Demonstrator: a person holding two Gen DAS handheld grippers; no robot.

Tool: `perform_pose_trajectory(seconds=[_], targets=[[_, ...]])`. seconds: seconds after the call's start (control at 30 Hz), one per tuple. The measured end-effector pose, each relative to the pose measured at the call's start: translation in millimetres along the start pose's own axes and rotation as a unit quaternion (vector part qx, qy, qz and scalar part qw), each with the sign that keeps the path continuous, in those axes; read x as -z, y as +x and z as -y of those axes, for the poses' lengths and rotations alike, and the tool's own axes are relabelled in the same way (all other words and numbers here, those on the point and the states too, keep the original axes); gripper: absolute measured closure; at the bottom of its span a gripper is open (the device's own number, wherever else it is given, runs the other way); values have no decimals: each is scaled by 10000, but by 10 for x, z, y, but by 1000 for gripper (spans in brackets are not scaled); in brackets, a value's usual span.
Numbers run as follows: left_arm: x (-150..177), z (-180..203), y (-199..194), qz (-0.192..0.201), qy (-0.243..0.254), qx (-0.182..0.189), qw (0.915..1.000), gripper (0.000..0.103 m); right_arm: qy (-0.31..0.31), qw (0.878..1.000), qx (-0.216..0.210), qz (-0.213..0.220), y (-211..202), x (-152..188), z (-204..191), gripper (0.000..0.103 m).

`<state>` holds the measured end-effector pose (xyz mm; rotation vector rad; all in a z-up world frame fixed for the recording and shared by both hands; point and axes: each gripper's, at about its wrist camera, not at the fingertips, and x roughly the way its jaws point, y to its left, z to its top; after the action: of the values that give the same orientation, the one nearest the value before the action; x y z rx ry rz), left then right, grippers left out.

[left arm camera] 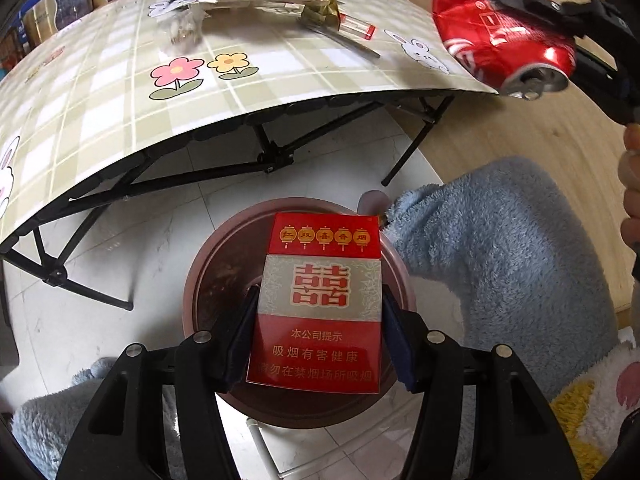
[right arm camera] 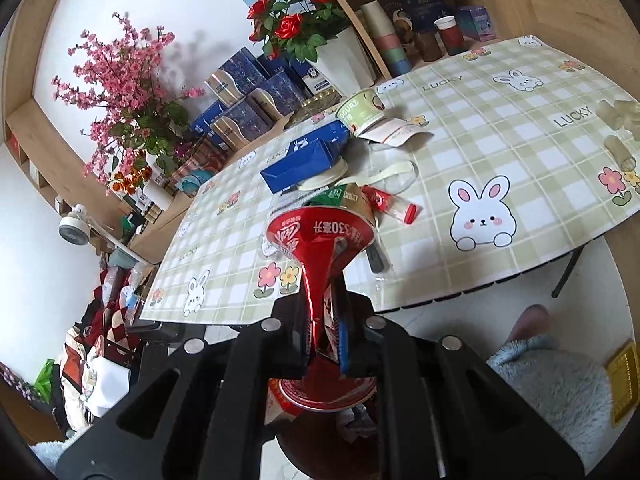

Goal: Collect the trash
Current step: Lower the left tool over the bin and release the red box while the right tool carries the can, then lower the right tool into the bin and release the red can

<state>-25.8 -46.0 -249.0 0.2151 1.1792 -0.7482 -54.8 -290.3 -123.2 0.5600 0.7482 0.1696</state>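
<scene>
Beside a low folding table [left arm camera: 120, 128] with a green checked cloth printed with rabbits and flowers, a person in fluffy blue sleeves works two hand-held claws. Held low over a round brown bin [left arm camera: 224, 280] on the pale floor, the left gripper [left arm camera: 320, 312] is clamped on a red cigarette pack [left arm camera: 320, 300], its dark pads pressing the two long sides of the pack, which stands upright between them and hangs directly above the bin's opening. Up and to the right, beyond the table's near edge, the right gripper [left arm camera: 532, 4] is closed tight on a crushed red soda can [left arm camera: 496, 28], the can's silver top tilted down toward the floor. Seen from the right wrist, that can [right arm camera: 320, 248] is pinched flat at its middle between the fingers, its two ends flaring out before and behind them; the right gripper [right arm camera: 326, 320] sits in front of the table edge. More litter lies on the cloth near the far side: a flattened blue carton [right arm camera: 304, 160], a green yogurt cup [right arm camera: 356, 112] on its side, a green and gold wrapper [right arm camera: 344, 196], and what may be a small clear tube with a red cap [right arm camera: 396, 206], though it is hard to make out. Artificial flowers and boxes crowd the shelves behind.
</scene>
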Motion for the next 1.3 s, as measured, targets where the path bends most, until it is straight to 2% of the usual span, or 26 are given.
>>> perform_pose_trajectory(seconds=[0.1, 0.13, 0.17, 0.3, 0.43, 0.53, 0.63, 0.73, 0.83, 0.93, 1.1, 1.3], targets=[[-47, -36, -15, 55, -33, -3, 10000, 45, 61, 10000, 10, -21, -8, 20, 16, 89], [-58, -50, -41, 87, -34, -23, 10000, 38, 85, 10000, 6, -25, -9, 24, 20, 89], [-81, -78, -95, 195, -50, -95, 9998, 30, 87, 10000, 3, -23, -10, 31, 14, 89], [-143, -211, -334, 643, -357, -153, 9972, 20, 29, 10000, -45, -17, 0, 63, -26, 89], [-129, -335, -601, 1099, -738, -345, 9906, 9, -37, 9999, -98, -42, 33, 133, -73, 89], [-65, -341, -763, 1301, -668, -715, 9867, 8, -169, 9996, -110, -191, 97, 224, -130, 89], [40, -368, -908, 1560, -663, -1224, 9779, 6, -243, 9990, -110, -349, 164, 320, -178, 89], [148, -424, -995, 1766, -809, -1548, 9687, 6, -361, 9981, -52, -496, 234, 410, -242, 89], [265, -512, -1067, 2016, -1079, -1908, 9546, 6, -530, 9963, 62, -668, 320, 509, -315, 89], [345, -588, -1123, 2179, -1338, -2012, 9456, 6, -561, 9945, 160, -867, 426, 605, -344, 89], [388, -719, -1147, 2254, -1680, -1994, 9387, 6, -549, 9911, 335, -1163, 576, 766, -326, 89], [459, -943, -1164, 2366, -2309, -1886, 9247, 6, -449, 9856, 581, -1524, 728, 920, -282, 89]])
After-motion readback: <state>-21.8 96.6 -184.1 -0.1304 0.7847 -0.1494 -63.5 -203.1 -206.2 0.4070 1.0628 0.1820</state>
